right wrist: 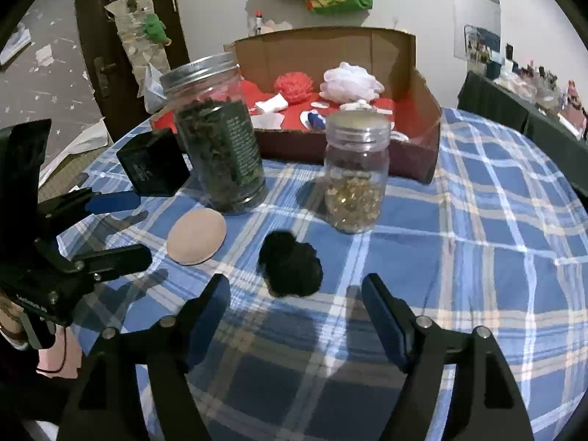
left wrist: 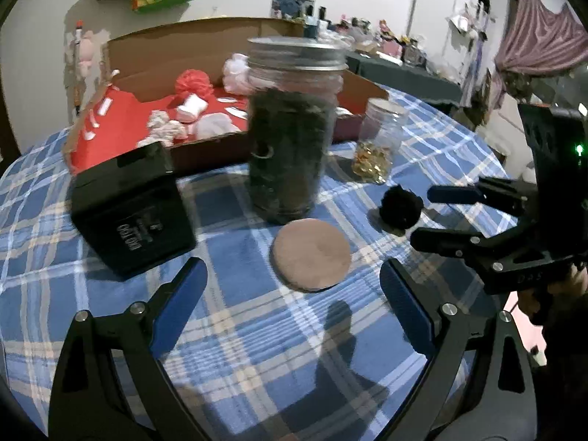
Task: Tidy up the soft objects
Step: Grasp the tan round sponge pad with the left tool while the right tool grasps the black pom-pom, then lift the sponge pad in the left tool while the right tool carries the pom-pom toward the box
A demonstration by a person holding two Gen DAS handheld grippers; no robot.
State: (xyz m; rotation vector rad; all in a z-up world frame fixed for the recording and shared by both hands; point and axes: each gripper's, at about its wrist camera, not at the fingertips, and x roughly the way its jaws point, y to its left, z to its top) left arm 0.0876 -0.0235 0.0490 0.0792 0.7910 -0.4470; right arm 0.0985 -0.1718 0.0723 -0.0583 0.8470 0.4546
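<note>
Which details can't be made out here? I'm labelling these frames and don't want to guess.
- Black box lettering: left wrist view, motion blur.
- Tall jar label text: right wrist view, too small.
- Cardboard box contents: left wrist view, partly behind the tall jar.
- Person's hand: left wrist view, cut off by the edge.

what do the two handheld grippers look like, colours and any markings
Both are alike: the left gripper and right gripper have black angular frames with silver bolts and two fingers faced with blue pads. In the left wrist view the right gripper's body shows a small green light and faint embossed lettering too blurred to read.
</note>
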